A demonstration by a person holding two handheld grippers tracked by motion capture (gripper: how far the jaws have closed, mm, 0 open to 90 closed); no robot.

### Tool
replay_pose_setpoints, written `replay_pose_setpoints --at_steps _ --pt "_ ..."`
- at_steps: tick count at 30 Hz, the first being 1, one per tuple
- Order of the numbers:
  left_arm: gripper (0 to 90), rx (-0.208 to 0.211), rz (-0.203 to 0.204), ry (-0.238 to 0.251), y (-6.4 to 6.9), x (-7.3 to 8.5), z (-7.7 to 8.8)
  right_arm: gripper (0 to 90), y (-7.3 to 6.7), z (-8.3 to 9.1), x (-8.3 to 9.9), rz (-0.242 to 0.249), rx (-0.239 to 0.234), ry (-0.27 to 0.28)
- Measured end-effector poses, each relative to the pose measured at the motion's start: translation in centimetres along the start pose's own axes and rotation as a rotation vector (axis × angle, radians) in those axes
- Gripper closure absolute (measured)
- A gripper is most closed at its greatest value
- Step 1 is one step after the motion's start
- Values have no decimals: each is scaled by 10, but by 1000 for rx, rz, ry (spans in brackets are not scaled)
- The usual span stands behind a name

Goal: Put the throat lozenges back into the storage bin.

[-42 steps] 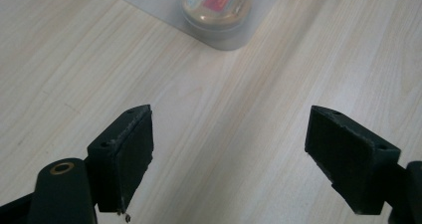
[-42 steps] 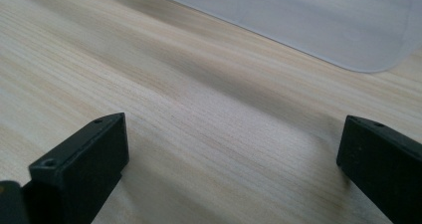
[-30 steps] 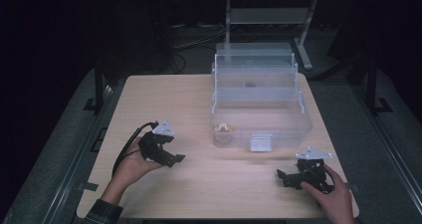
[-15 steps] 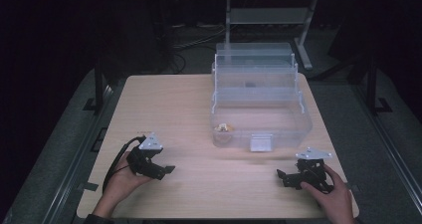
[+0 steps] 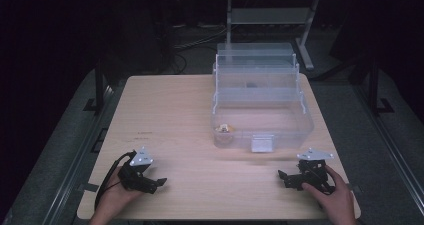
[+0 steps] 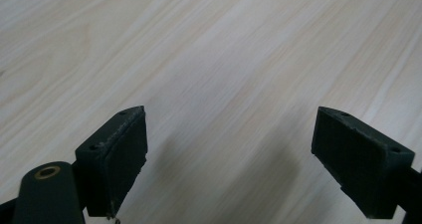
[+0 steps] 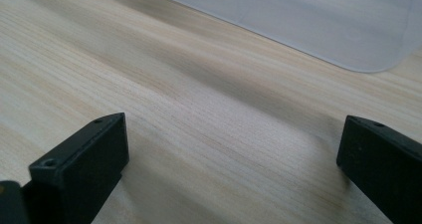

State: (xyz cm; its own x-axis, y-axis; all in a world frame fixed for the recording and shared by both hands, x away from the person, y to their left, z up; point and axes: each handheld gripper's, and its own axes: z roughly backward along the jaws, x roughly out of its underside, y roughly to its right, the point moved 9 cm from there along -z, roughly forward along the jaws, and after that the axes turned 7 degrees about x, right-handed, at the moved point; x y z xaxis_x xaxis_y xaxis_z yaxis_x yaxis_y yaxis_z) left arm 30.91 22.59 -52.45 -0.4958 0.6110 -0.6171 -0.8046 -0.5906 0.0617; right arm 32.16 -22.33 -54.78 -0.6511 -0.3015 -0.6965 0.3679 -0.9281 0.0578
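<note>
A clear plastic tiered organizer box [image 5: 260, 97] stands open on the right half of the wooden table [image 5: 175, 115]. A small orange and white object [image 5: 224, 130] lies in its front compartment. My left gripper [image 5: 159, 183] rests low on the table near the front left corner, held by a hand, jaws open and empty. In the left gripper view the gripper [image 6: 239, 154] has bare wood between its pads. My right gripper [image 5: 283, 178] sits near the front right corner, open and empty. The right gripper view shows that gripper [image 7: 234, 159] over wood, with the box's clear base [image 7: 308, 15] ahead.
A white latch [image 5: 262, 143] hangs on the box's front wall. Behind the table stand a metal frame [image 5: 270, 15] and cables on a dark floor. The table's front edge lies just below both hands.
My left gripper has moved toward the table's front left corner and down, away from the box. The right gripper has stayed in place.
</note>
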Motion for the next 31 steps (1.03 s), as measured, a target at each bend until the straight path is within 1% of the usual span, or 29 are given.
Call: replay_pose_setpoints --at_steps 5,7,9,12,13,15,16,17,31 --pt "132 7 26 12 -2 12 0 0 0 0 0 0 0 0" --pt "131 7 24 10 -3 14 0 0 0 0 0 0 0 0" --pt "126 10 32 19 -3 15 0 0 0 0 0 -1 0 0" --pt "125 5 30 56 -6 17 1 0 0 0 0 0 0 0" --pt "125 5 30 56 -6 17 1 0 0 0 0 0 0 0" --pt "124 7 21 108 -7 19 1 0 0 0 0 0 0 0" --pt "123 7 21 108 -7 19 1 0 0 0 0 0 0 0" --pt "123 9 18 138 -7 20 1 0 0 0 0 0 0 0" --pt "125 11 15 138 -8 21 1 0 0 0 0 0 0 0"
